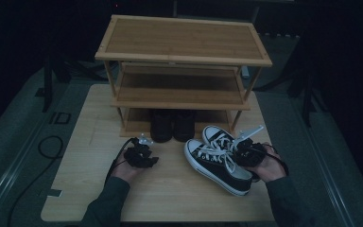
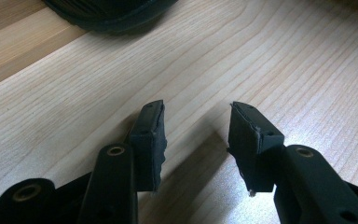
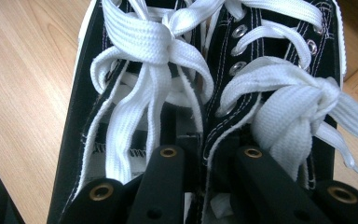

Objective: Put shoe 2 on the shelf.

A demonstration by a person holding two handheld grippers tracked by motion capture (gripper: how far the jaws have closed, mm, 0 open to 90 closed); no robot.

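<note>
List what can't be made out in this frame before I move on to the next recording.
- Right gripper pads, right gripper view: buried between the sneakers' inner walls, so the contact itself is hidden.
- Dark shoes on the rack's bottom shelf, high view: dim light and the shelf above hide their type.
- Dark sole, left gripper view: cut off by the top edge.
- Sneaker heels, right gripper view: cut off below.

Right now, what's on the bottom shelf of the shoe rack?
A pair of dark shoes stands side by side on the bottom shelf of the rack. Their backs and the shelf's rear are hidden in shadow under the middle shelf.
</note>
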